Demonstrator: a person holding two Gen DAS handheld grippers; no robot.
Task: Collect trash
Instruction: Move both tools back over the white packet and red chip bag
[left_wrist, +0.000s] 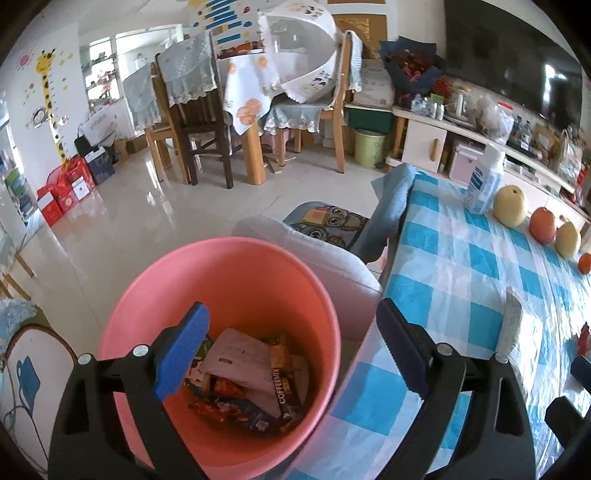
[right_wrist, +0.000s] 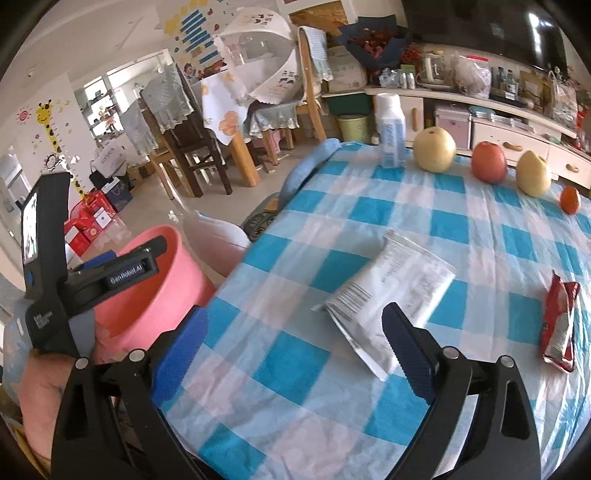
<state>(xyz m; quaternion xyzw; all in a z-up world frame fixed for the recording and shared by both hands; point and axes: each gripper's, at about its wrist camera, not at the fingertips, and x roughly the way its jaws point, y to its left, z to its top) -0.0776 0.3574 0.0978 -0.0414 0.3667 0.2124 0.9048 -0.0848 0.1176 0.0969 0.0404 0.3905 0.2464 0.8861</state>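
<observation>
Two wrappers left on desk (right_wrist: 295, 354): white packet (right_wrist: 388, 291) just ahead of right hand-held gripper (right_wrist: 295, 350), long axis diagonal, jaws spread, empty. Red wrapper (right_wrist: 559, 321) farther right. Left hand-held gripper (left_wrist: 291, 350) spread, empty, over pink bin (left_wrist: 147, 295).

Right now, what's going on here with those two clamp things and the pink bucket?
A person is clearing trash off a checked tablecloth with a hand-held tool in each hand. The left tool hangs open and empty over the pink bucket, which already holds several wrappers. The right tool, also open and empty, points at a white packet lying on the table. A red wrapper lies further right. Neither has been picked up yet.
</observation>
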